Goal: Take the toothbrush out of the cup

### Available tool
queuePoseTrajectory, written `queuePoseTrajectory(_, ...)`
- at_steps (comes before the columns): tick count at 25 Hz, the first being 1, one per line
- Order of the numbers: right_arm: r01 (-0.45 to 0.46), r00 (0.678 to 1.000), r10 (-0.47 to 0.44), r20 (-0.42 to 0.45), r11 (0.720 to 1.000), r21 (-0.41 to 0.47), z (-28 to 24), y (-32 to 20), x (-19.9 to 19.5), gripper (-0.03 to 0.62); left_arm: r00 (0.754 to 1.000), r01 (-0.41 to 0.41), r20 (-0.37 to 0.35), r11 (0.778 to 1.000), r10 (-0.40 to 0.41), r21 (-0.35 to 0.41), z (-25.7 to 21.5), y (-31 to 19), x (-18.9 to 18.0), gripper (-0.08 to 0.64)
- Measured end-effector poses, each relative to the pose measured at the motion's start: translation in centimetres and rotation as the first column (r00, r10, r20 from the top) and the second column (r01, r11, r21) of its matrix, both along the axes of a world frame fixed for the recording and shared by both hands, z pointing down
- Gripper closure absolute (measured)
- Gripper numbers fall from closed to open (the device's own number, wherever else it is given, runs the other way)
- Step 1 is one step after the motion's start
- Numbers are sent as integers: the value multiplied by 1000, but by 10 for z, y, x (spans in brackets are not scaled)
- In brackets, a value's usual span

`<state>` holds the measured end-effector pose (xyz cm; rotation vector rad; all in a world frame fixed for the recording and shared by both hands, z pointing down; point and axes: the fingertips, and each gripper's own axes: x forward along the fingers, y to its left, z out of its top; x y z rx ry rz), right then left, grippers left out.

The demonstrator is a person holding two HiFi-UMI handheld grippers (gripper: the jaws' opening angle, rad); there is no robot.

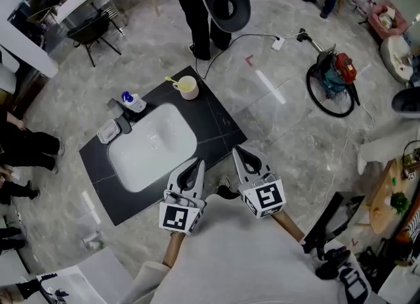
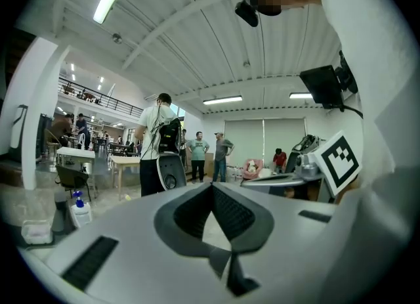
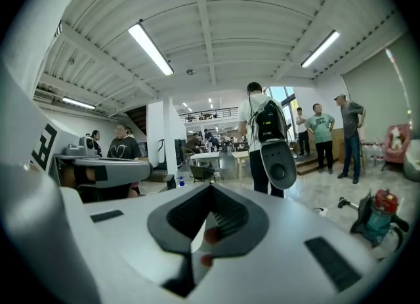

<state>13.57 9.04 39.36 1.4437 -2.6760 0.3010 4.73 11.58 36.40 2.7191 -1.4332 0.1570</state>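
toothbrush (image 1: pixel 172 81): yellow, slim, standing in cup (image 1: pixel 188 88), free end leaning picture-left
cup: round, pale, on far corner of black veined counter (image 1: pixel 220 125)
left gripper (image 1: pixel 198 163): jaws together, empty
right gripper (image 1: pixel 237 152): jaws together, empty

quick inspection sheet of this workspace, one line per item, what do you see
surface: black countertop with a white sink basin, standing on a grey floor.
job's things: cup at the counter's far corner, toothbrush in it, not yet taken out.
clutter: blue-capped bottle and small tray beside the basin.
grippers: left gripper and right gripper both shut, empty, near the counter's near edge, far from the cup.
cables: white cable across the floor behind the counter.
surroundings: vacuum cleaner, a standing person, chairs.
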Motion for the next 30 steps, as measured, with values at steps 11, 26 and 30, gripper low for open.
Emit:
queuePoseTrajectory(11, 32, 999, -31, 24, 999, -42, 17, -16, 0, 588, 998, 63, 25, 998, -62, -21, 6, -13, -8, 557)
queuePoseTrajectory(26, 17, 1000, -17, 2, 998, -59, 8, -31, -15, 588, 999, 53, 7, 998, -53, -35, -1, -31, -24, 557)
queuePoseTrajectory(30, 16, 1000, -17, -20, 998, -57, 10, -34, -43, 588, 999, 47, -15, 998, -48, -36, 4, -34, -48, 557)
